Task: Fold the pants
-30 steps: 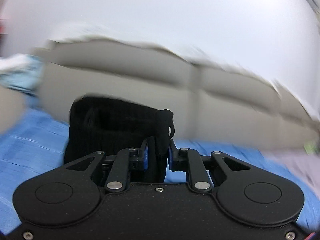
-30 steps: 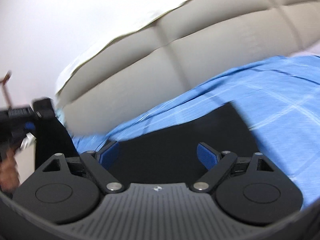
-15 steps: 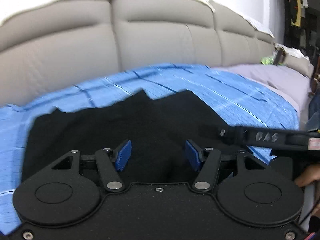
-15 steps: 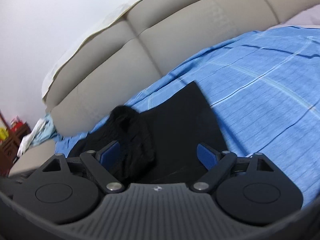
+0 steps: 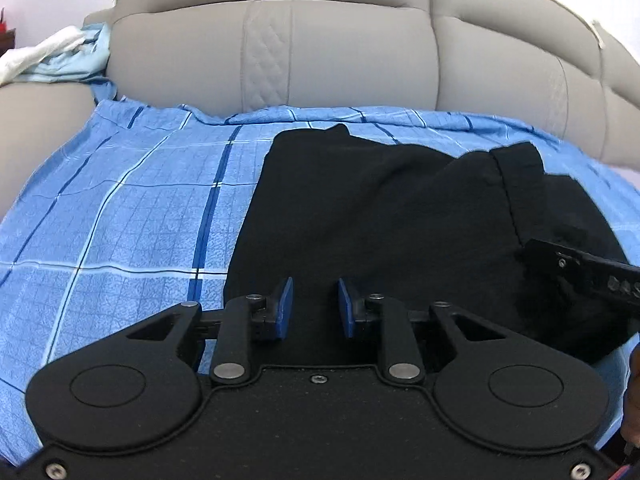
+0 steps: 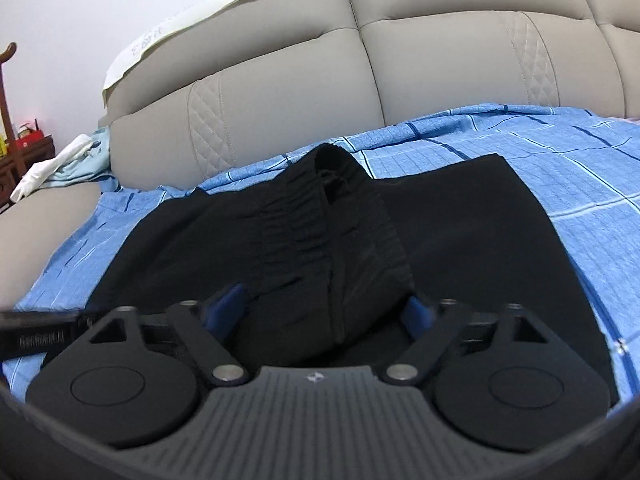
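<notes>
Left wrist view: the left claw (image 5: pixel 312 306) hangs low over black pants (image 5: pixel 380 216) spread on a bed covered by a blue checked sheet (image 5: pixel 120 216), its blue pads (image 5: pixel 285 308) standing a narrow gap apart and closing, with dark cloth showing through the gap but not visibly pinched. The pants lie dead ahead at 12 o'clock and run off toward 3 o'clock, where a hemmed band (image 5: pixel 520 184) lies folded over the top layer. Their left edge runs from about 7 o'clock up to 12 o'clock. The tip of the right claw (image 5: pixel 580 272) pokes in at 3 o'clock, over the same cloth. A padded grey headboard (image 5: pixel 340 48) fills the background.

Right wrist view: the right claw (image 6: pixel 324 312) is at medium width and closing, and the gathered elastic waistband (image 6: pixel 332 232) rises as a ridge between its pads (image 6: pixel 224 308), running from 6 o'clock toward 12 o'clock. The pads do not appear to press it yet. Flat black cloth spreads to 2 o'clock and 9 o'clock. The left claw shows as a dark bar at 9 o'clock.

The garment's long axis appears to run across the bed between the two claws; the right claw looks nearer the bunched waistband, the left nearer the flat left edge, so a grip at both ends seems the likely next step
</notes>
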The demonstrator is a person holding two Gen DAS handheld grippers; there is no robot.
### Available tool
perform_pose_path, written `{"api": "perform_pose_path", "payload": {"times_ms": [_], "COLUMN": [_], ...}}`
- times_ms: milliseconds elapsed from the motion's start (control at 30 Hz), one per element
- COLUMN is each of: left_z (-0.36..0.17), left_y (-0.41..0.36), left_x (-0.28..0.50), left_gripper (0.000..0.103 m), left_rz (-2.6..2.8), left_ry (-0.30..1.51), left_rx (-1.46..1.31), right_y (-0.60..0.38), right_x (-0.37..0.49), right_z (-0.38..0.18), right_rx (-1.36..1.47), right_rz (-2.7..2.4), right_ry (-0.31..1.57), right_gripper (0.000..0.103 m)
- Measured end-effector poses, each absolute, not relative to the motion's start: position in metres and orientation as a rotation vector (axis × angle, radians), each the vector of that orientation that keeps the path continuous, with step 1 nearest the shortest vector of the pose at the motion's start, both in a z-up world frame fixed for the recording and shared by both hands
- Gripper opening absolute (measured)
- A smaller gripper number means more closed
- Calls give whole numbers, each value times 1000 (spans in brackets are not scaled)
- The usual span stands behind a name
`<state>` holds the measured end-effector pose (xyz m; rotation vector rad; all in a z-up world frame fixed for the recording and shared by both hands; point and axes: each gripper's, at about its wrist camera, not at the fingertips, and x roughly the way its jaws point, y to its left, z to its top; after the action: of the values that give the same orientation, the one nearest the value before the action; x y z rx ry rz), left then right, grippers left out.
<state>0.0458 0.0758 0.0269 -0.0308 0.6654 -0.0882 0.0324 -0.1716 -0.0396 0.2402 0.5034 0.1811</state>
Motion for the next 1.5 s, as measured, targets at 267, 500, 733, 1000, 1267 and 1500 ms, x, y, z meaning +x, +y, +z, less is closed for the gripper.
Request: {"api": "perform_pose_path", "payload": {"times_ms": [267, 500, 733, 1000, 1267, 1500], "left_z": [41, 53, 74, 41, 15, 20], "left_y": [64, 48, 26, 13, 17, 19], "left_x": [43, 62, 119, 180, 189, 187], "left_gripper": [23, 23, 25, 25, 29, 35], "left_rz": [-164, -188, -206, -188, -148, -108], "left_ry": [648, 612, 520, 568, 532, 540], "left_rx": [-40, -12, 77, 81, 83, 65], "right_y": [-172, -218, -226, -228, -242, -229], "right_x": [7, -5, -17, 56, 91, 91], "right_z": [-6, -28, -6, 12, -13, -29], "right_rx": [141, 215, 150, 156, 168, 54], "right_rz": [88, -93, -221, 27, -25, -58], "right_ry": [389, 488, 434, 497, 478, 431], "right_gripper": [21, 28, 101, 97, 31, 46]}}
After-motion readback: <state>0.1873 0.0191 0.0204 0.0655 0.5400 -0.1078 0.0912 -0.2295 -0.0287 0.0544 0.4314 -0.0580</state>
